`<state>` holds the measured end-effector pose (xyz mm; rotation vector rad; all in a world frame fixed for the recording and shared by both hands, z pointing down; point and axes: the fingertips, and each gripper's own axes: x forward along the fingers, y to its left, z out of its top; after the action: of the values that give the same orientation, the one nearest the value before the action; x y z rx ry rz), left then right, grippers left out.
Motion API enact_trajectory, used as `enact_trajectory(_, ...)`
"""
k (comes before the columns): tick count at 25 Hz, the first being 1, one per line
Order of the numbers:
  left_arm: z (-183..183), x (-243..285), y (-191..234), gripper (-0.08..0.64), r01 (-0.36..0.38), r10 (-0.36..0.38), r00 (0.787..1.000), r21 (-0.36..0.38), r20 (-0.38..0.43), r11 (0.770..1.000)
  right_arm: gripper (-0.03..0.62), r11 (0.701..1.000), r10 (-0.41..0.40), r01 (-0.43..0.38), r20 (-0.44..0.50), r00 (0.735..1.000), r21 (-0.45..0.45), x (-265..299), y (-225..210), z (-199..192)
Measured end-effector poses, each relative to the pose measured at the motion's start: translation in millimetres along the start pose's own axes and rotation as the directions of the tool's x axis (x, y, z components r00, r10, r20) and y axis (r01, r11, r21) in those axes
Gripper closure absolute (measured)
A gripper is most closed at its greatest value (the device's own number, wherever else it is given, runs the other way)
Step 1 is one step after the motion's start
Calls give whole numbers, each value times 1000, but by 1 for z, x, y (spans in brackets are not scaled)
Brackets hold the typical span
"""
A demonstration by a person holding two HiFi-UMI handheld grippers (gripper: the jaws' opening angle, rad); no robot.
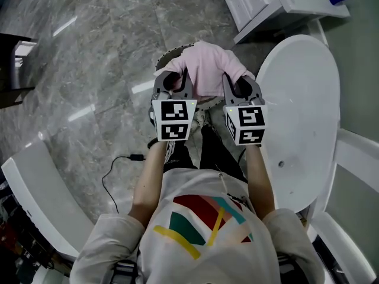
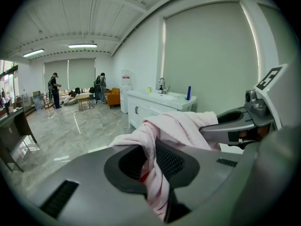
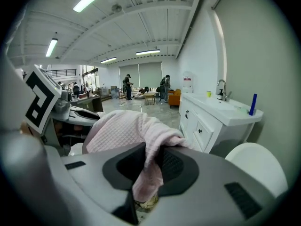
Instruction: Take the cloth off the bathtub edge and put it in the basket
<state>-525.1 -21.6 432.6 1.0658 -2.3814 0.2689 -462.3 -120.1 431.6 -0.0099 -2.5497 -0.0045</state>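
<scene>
A pink waffle-weave cloth (image 1: 205,70) hangs stretched between my two grippers, over a round wicker basket whose rim (image 1: 167,57) shows at its left. My left gripper (image 1: 173,81) is shut on the cloth's left edge. My right gripper (image 1: 240,86) is shut on its right edge. In the left gripper view the cloth (image 2: 178,128) runs down between the jaws of the left gripper (image 2: 153,168). In the right gripper view the cloth (image 3: 122,131) is pinched in the right gripper (image 3: 149,166), with a bit of woven basket (image 3: 146,202) below. The cloth hides most of the basket.
The white bathtub (image 1: 302,111) stands just right of the basket and my right arm. A white vanity cabinet (image 1: 260,2) is beyond it. A black cable (image 1: 115,170) lies on the grey marble floor at the left. People stand far off (image 2: 55,89).
</scene>
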Motion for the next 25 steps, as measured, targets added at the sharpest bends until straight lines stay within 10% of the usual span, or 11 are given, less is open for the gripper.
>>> enact_trajectory(25,-91,24,-10,486,59,-64,974,-31,-218,998,512,987,19,14,-205,979,158,24,14,-94)
